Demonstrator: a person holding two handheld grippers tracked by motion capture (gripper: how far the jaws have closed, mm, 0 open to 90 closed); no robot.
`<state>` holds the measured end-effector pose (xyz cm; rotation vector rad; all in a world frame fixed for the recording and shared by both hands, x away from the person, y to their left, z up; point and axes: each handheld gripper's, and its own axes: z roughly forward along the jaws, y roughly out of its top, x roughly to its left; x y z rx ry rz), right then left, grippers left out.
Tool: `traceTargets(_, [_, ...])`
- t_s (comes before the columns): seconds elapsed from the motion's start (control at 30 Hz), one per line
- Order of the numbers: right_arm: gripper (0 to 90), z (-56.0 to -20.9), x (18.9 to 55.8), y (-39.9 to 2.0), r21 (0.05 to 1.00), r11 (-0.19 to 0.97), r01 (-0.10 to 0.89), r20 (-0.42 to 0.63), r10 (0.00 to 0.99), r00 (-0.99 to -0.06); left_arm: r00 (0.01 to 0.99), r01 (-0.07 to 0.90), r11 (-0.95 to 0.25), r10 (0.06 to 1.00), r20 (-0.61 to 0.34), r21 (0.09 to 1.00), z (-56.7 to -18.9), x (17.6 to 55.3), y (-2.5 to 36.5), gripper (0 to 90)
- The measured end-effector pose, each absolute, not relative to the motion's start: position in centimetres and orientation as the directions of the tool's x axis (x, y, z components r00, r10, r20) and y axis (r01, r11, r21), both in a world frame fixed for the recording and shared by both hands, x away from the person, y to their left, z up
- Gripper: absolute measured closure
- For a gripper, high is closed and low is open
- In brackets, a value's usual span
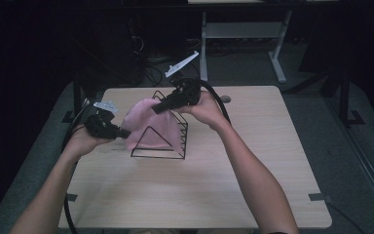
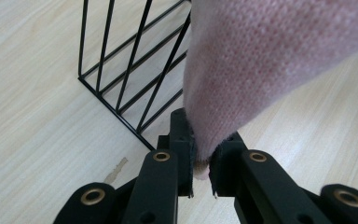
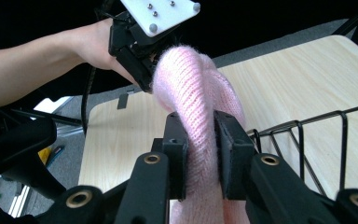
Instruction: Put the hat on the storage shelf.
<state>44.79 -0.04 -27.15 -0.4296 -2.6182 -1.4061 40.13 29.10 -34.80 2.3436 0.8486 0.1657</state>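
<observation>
The pink knit cloth (image 1: 148, 124) hangs stretched over the black wire rack (image 1: 175, 141) near the far middle of the wooden table (image 1: 253, 161), and it looks soft, light and floppy, so pinching an edge or a bunched fold seems the way to go. Left gripper (image 2: 200, 158) is clamped on a corner of it, right gripper (image 3: 201, 140) has its jaws closed around a gathered ridge up top, so the knit sags between them and could snag on the wires

Pink knit cloth (image 2: 261, 60) cropped at top edge
</observation>
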Motion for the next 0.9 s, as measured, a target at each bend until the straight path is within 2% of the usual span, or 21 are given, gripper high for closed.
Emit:
traceTargets(0.57, [73.0, -28.9, 44.4, -0.1, 0.764, 0.546, 0.343, 0.298, 0.174, -0.939, 0.791, 0.53, -0.644, 0.61, -0.048, 0.552, -36.0, 40.3, 28.3, 81.6])
traceTargets(0.9, [71.0, -30.3, 44.2, 0.0, 0.734, 0.579, 0.356, 0.314, 0.176, -0.933, 0.79, 0.548, -0.65, 0.608, -0.072, 0.527, -37.6, 40.5, 28.2, 81.6])
